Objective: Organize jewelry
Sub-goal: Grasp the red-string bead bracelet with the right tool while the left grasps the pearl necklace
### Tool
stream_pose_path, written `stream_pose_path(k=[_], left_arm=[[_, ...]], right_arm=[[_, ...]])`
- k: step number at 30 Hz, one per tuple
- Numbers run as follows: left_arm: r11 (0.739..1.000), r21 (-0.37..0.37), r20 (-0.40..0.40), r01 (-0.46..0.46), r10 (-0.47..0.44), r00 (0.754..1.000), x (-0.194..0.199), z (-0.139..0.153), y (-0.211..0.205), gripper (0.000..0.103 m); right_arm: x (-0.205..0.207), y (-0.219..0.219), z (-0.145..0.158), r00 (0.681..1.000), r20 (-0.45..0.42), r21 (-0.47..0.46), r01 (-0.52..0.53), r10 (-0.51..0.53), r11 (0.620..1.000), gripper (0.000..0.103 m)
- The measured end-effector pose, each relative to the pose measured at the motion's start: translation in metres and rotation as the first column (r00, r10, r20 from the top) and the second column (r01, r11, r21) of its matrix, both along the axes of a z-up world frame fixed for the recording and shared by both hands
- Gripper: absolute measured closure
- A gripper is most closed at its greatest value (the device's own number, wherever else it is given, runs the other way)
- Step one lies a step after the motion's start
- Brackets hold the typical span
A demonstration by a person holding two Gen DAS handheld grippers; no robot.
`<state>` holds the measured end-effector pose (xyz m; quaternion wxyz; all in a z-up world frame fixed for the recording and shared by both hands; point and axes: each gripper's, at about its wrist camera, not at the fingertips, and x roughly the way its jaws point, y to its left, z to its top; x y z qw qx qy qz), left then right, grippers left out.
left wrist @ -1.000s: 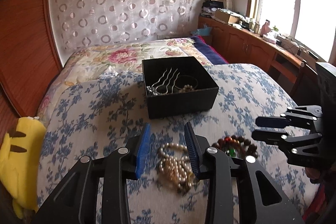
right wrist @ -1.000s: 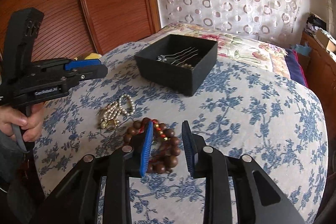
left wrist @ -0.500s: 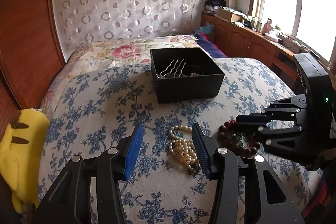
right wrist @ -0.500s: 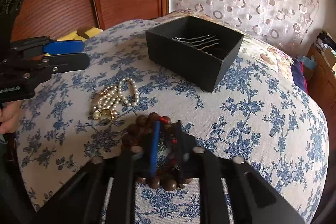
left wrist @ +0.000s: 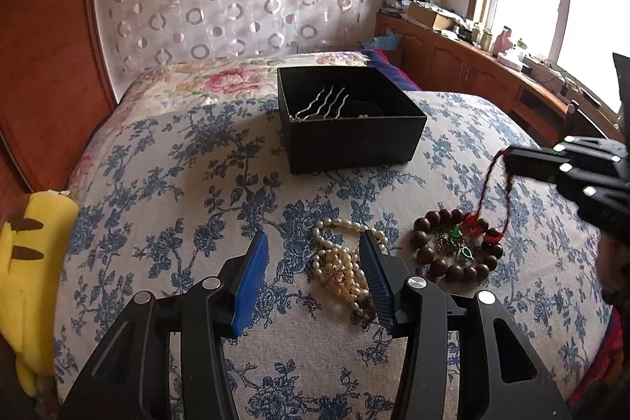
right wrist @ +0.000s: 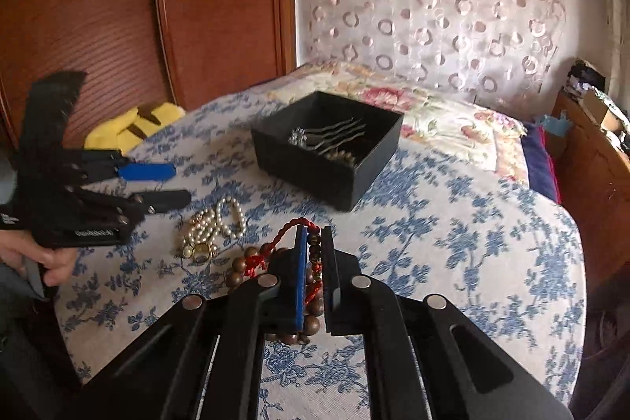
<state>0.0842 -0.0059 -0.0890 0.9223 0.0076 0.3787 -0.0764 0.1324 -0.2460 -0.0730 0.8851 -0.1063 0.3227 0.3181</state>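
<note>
- The right hand-held gripper (right wrist: 314,264) is clenching on the red cord (left wrist: 490,180) of the wooden bead bracelet (left wrist: 456,247), its jaws nearly together with the cord running up between them.
- In the left wrist view, the cord is stretching taut from the gripper's tip at the right down to the ring of dark beads, which is lying on the blue floral bedspread (left wrist: 165,191); whether part of the ring is lifting off the cloth cannot be told.
- The left hand-held gripper (left wrist: 315,274) is standing released, jaws wide apart, hovering low over the near part of the bed.
- The pearl necklace (left wrist: 342,266) is lying in a loose heap on the bedspread, between the blue pads of the left hand-held gripper and closer to the right pad, just left of the bracelet.
- The black box (left wrist: 350,121) is sitting open farther back on the bed, well apart from both pieces, and is holding a silver wavy-pronged hair comb (right wrist: 327,136) and a small beaded piece beside it.
- A yellow plush toy (left wrist: 27,262) is resting at the left edge of the bed.
</note>
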Motion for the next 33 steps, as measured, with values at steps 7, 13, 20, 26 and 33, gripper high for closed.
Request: stream_pose_path(k=[7,13,20,26,33], left_arm=[[1.000,-0.018,-0.039,0.009,-0.010,0.999,0.011,-0.008,0.002,0.057],[0.999,-0.020,-0.090,0.035,-0.036,0.995,0.031,-0.018,0.002,0.064],[1.000,0.011,-0.132,0.027,-0.025,0.991,0.046,-0.026,-0.003,0.070],[0.997,0.066,-0.134,0.030,-0.021,0.991,0.053,-0.029,-0.009,0.078],[0.995,0.079,-0.118,0.056,-0.046,0.992,0.049,-0.028,-0.014,0.099]], right_arm=[[-0.004,-0.013,0.006,1.000,0.017,0.010,0.014,-0.014,1.000,0.095],[-0.003,-0.016,-0.002,1.000,0.002,0.011,0.024,-0.024,1.000,0.095],[-0.005,-0.021,-0.006,0.999,-0.003,0.018,0.035,-0.035,0.999,0.095],[-0.007,-0.022,-0.005,0.999,-0.002,0.019,0.034,-0.034,0.999,0.095],[-0.009,-0.024,-0.005,0.999,0.000,0.023,0.035,-0.035,0.999,0.095]])
